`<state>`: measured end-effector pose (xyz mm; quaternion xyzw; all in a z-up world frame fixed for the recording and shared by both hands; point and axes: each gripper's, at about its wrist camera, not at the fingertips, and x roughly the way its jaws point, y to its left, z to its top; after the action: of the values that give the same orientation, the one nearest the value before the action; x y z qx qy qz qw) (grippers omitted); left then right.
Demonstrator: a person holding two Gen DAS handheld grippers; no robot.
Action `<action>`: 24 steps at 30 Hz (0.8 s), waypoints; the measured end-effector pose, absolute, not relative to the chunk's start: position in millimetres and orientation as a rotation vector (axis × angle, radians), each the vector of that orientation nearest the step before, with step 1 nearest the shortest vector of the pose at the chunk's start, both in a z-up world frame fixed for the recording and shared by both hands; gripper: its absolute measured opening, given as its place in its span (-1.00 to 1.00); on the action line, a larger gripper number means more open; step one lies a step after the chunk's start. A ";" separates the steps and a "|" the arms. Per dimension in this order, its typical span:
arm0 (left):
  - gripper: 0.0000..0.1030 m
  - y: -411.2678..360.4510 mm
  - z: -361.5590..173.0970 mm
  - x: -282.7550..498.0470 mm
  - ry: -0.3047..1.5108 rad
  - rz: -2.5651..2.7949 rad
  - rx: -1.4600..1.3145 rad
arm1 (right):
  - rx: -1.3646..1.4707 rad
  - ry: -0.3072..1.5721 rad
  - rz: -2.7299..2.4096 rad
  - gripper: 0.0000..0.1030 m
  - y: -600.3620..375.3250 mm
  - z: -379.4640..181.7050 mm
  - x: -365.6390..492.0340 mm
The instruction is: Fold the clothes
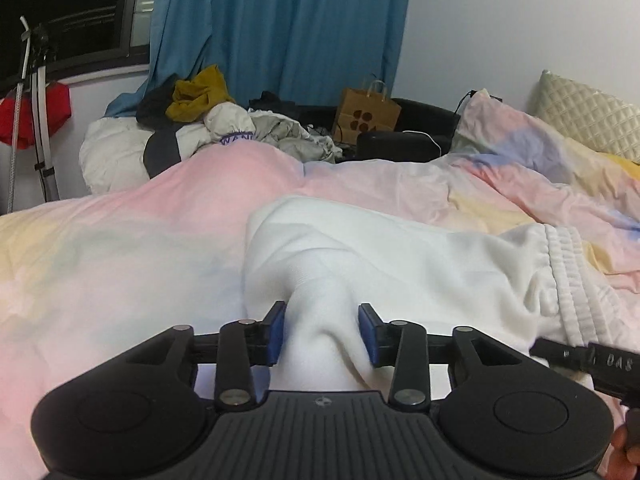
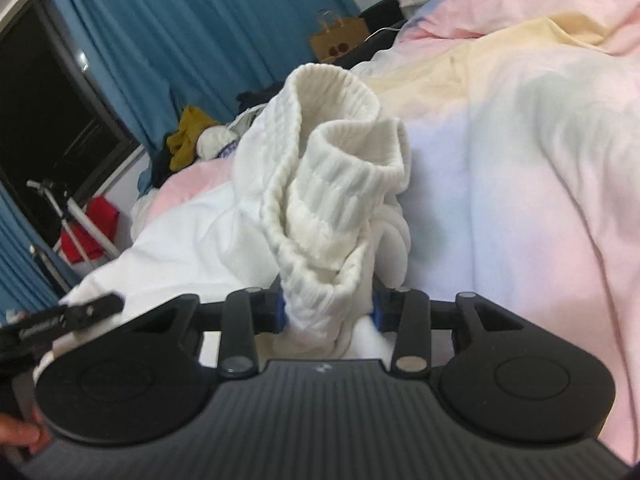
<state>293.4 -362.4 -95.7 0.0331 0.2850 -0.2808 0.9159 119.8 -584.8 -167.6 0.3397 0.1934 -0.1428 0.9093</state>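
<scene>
Left claw [image 1: 323, 332] sits low centre of frame, blue pads [image 1: 276, 332] pinched on white cloth bunched between them, jaws part closed. Right claw [image 2: 329, 310] also low centre, pads mostly hidden by ribbed white fabric clamped between them. Bare hand [image 1: 624, 450] at lower right edge of left view; fingers [image 2: 20, 436] at lower left edge of right view.

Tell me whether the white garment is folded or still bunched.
Bunched, not folded: the white garment lies rumpled on the duvet, pinched by left gripper and right gripper.
</scene>
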 end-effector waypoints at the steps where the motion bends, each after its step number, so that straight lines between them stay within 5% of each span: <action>1: -0.15 -358.3 -92.3 291.0 0.596 -0.577 0.059 | 0.712 0.394 -0.301 -0.15 -582.2 -165.9 116.5; 6: -0.13 -308.2 -52.4 239.7 0.589 -0.566 0.030 | 0.767 0.427 -0.362 -0.04 -574.1 -134.1 83.2; 17: 0.16 -208.8 57.7 103.4 0.461 -0.575 0.074 | 0.433 0.372 -0.385 -0.04 -494.7 -23.4 -4.4; 20: 0.50 -182.2 81.5 62.7 0.417 -0.563 0.086 | 0.393 0.340 -0.355 -0.04 -470.7 -4.6 -25.9; 24: 0.65 -152.8 100.6 19.3 0.407 -0.578 0.095 | 0.340 0.299 -0.316 -0.04 -438.6 20.5 -54.6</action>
<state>19.3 -152.8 100.6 0.0467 0.1992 -0.2828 0.9371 -54.6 -438.6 20.5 0.1678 0.1475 -0.1561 0.9621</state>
